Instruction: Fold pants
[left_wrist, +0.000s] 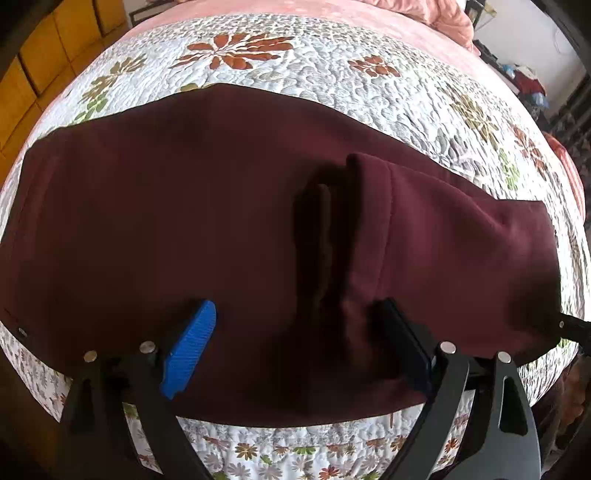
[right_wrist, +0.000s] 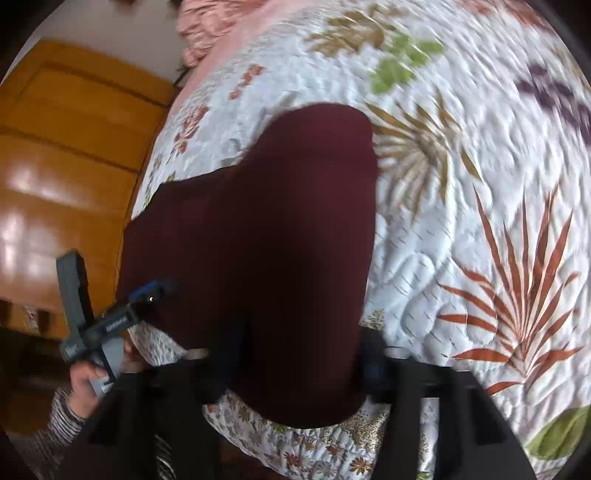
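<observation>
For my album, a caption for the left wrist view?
Open left gripper above maroon pants spread on a floral quilt.

The pants (left_wrist: 221, 221) ahead of the left gripper (left_wrist: 295, 347) are plain dark maroon. That gripper has one bright blue ribbed pad (left_wrist: 190, 349) on black arms. Beyond and beside the claw, the quilt (left_wrist: 332, 70) is white, printed with rust-orange, olive and green leaves and flowers. Farther off lies a pink blanket (left_wrist: 332, 14); left stands an amber-yellow wooden cabinet (right_wrist: 66, 166).
</observation>
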